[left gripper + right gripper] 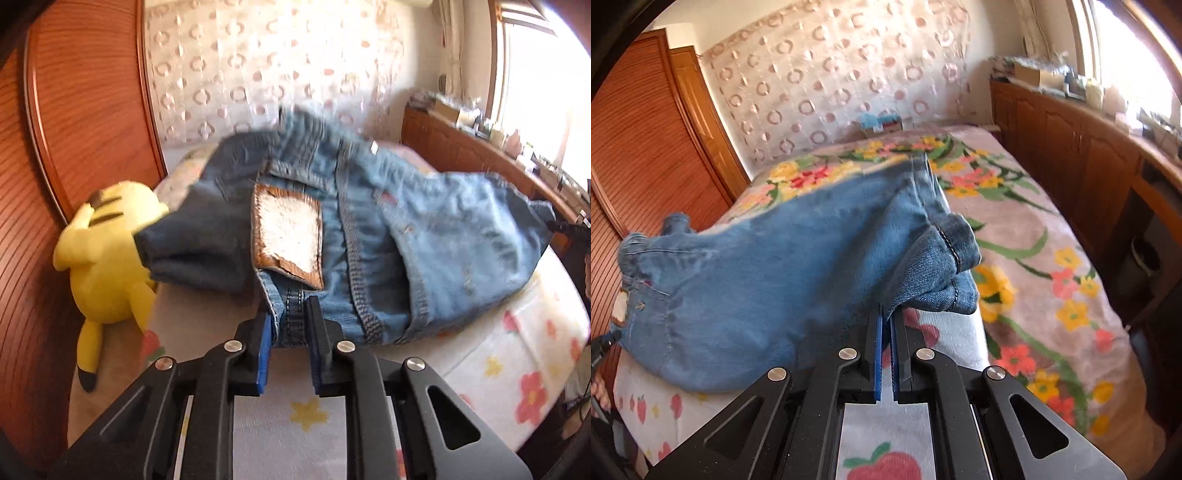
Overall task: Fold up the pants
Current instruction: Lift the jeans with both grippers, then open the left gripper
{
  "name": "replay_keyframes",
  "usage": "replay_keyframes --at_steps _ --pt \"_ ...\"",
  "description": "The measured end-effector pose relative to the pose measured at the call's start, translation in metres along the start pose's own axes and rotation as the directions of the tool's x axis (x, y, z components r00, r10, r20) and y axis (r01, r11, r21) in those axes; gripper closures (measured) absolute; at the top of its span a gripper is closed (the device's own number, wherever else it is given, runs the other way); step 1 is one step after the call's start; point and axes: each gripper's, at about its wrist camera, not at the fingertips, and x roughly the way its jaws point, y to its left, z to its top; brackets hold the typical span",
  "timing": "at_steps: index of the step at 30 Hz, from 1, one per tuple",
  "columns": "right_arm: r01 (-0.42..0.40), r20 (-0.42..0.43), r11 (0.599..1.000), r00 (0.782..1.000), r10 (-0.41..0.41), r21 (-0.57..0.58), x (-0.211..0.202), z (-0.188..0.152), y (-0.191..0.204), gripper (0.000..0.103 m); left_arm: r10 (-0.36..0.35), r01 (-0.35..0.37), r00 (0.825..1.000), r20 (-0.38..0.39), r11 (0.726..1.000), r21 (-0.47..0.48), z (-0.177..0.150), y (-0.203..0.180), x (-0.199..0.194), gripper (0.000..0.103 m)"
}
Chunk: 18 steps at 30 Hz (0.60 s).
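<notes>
Blue denim pants (369, 229) hang bunched above the flowered bed (517, 362) in the left wrist view, where the left gripper (291, 325) is clamped on the waistband beside a leather patch (286, 236); a yellow plush toy (107, 258) lies nearby. In the right wrist view, the right gripper (886, 317) pinches the pants near the cuffed hem (953, 251).

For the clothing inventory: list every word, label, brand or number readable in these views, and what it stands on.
No text is readable.
Leather patch on the jeans waistband: worn white, nothing legible.
Small tag on the jeans: too blurred.
Boxes on the cabinet: too small.
</notes>
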Motion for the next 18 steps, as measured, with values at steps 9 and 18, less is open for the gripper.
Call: replay_keyframes --at_steps 9,18 --pt "-0.032 0.066 0.993 0.997 0.039 -0.11 -0.087 -0.024 0.004 0.1 -0.03 0.031 0.996 0.089 0.999 -0.014 -0.003 0.004 -0.075 0.085" --pt "-0.06 0.025 0.995 0.998 0.062 -0.082 -0.11 -0.08 -0.017 0.1 -0.022 0.022 1.0 0.022 1.0 -0.009 -0.045 0.004 -0.092 0.085"
